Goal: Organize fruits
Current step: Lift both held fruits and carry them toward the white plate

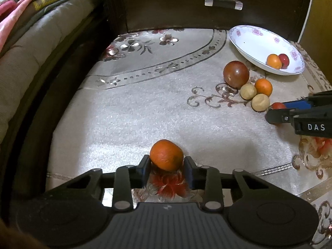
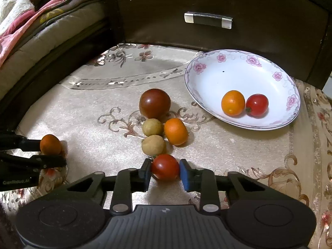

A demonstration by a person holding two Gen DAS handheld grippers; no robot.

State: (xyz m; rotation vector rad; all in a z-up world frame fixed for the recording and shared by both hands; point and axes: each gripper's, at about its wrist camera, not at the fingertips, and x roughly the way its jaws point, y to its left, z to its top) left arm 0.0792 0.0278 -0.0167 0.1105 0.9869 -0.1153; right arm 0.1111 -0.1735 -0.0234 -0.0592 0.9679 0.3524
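My left gripper [image 1: 167, 167] is shut on an orange fruit [image 1: 167, 157] on the carpet; the pair also shows in the right wrist view [image 2: 50, 144] at the far left. My right gripper [image 2: 165, 171] is shut on a red tomato [image 2: 165, 167], low on the carpet. A white floral plate [image 2: 217, 78] at the right holds an orange tomato [image 2: 233, 103] and a red tomato [image 2: 256, 105]. Between them lie a large dark tomato [image 2: 154, 103], two tan round fruits [image 2: 152, 127] [image 2: 153, 144] and an orange tomato [image 2: 175, 131].
A dark wooden drawer front with a metal handle [image 2: 208, 20] stands behind the plate. A bed with a grey mattress and pink blankets [image 2: 31, 27] runs along the left. The floral beige carpet [image 2: 103, 108] covers the floor.
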